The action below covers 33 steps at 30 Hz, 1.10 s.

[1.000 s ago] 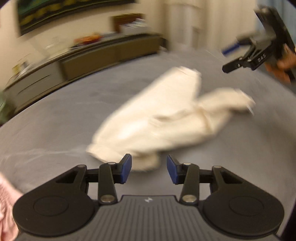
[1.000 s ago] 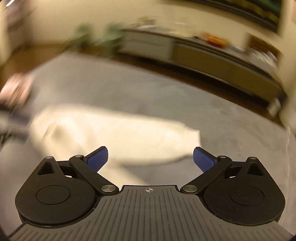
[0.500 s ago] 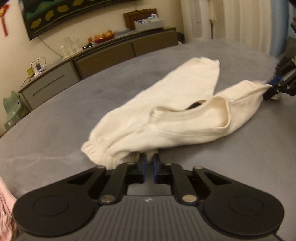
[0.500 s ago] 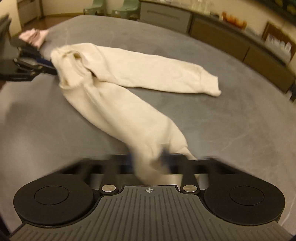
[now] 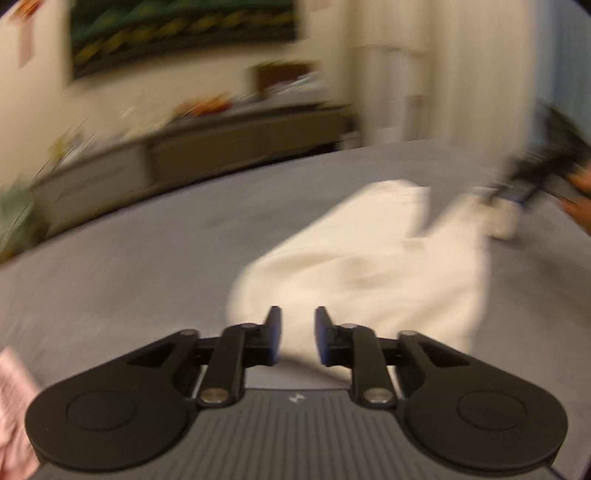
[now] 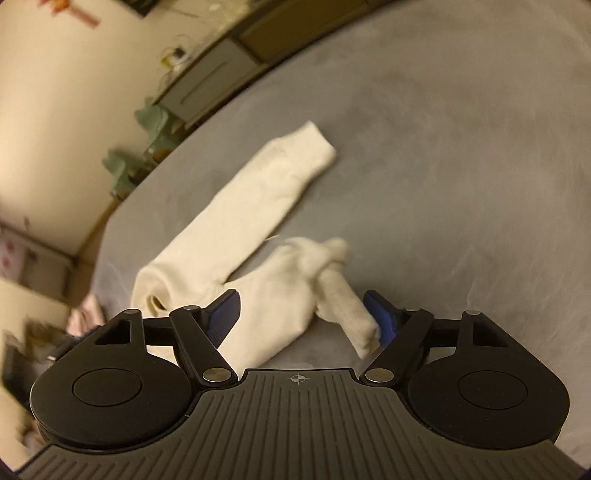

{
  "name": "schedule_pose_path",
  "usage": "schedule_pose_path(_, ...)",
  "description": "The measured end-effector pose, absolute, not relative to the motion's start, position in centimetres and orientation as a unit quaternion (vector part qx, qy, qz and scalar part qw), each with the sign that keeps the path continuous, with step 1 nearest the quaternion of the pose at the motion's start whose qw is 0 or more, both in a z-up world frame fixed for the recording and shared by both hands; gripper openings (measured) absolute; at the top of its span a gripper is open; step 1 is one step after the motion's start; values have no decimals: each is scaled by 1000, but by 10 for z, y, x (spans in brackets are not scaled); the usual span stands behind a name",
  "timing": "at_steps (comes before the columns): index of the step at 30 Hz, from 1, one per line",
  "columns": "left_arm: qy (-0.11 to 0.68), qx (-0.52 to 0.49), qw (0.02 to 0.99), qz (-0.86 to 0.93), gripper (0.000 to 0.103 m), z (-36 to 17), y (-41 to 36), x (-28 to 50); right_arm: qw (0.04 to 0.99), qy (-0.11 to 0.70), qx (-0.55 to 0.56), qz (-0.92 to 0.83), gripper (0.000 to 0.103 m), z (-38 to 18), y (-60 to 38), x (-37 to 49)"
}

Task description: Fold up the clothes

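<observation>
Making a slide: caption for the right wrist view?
Right gripper opening over cream trousers on a grey bed.

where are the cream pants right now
The cream pants lie spread on the grey surface, centre of the right wrist view, one leg end between the opening right tongs.

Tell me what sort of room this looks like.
Probably a home living room or bedroom. A long low sideboard with clutter on top runs along a cream wall under a big framed picture, and cream trousers lie on a wide grey soft surface.
</observation>
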State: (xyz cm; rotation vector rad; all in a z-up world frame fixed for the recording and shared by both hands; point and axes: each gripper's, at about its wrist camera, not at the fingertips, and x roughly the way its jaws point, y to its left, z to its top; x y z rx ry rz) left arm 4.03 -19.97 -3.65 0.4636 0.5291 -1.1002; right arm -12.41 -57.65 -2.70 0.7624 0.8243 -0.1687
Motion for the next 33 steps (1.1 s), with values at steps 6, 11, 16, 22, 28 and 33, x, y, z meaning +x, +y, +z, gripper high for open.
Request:
schedule_pose_path(6,187,314,727,-581,43,-72,-243,-27,893,412,139,-113,92,5,-537,-140)
schedule_pose_path(11,241,329,712,-571,20,-96,-250,-11,877,466,78,-85,91,-22,-528,-130)
schedule_pose_path(16,267,334,712,-557,10,-92,-220,10,886,458,29,-62,12,-33,-528,-110)
schedule_pose_path(22,305,316,723,-533,12,-84,-162,37,891,284,-354,-22,12,-9,-445,-149)
schedule_pose_path(28,293,311,722,-544,17,-68,-139,25,747,423,-501,-106,69,-81,-464,-157)
schedule_pose_path(33,262,241,745,-564,20,-36,-145,26,877,400,-235,-130,81,-12,-487,-157)
